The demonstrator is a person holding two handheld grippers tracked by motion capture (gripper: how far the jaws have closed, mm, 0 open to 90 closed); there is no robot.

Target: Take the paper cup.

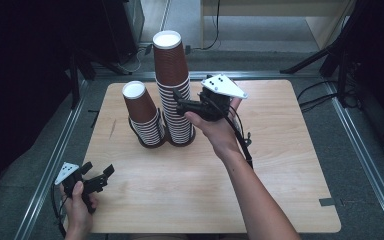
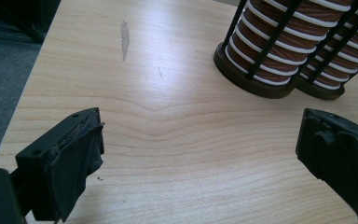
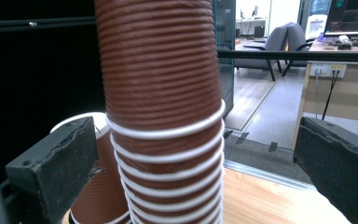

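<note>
**Right tool open beside the tall cup stack**

The right tool (image 1: 180,103) is hovering wide open, touching nothing, just right of the tall paper-cup stack (image 1: 172,90) standing mid-worktop (image 1: 280,170). The shorter cup stack (image 1: 142,115) is leaning just left. The left tool (image 1: 99,177) is resting wide open, near-left.

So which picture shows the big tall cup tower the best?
The high view: there the tall cup stack shows whole, from white top to black holder base, beside the shorter stack. The right gripper view shows its ribbed middle close up between open jaws. The left gripper view catches just its bottom rings, at the top right.
</note>
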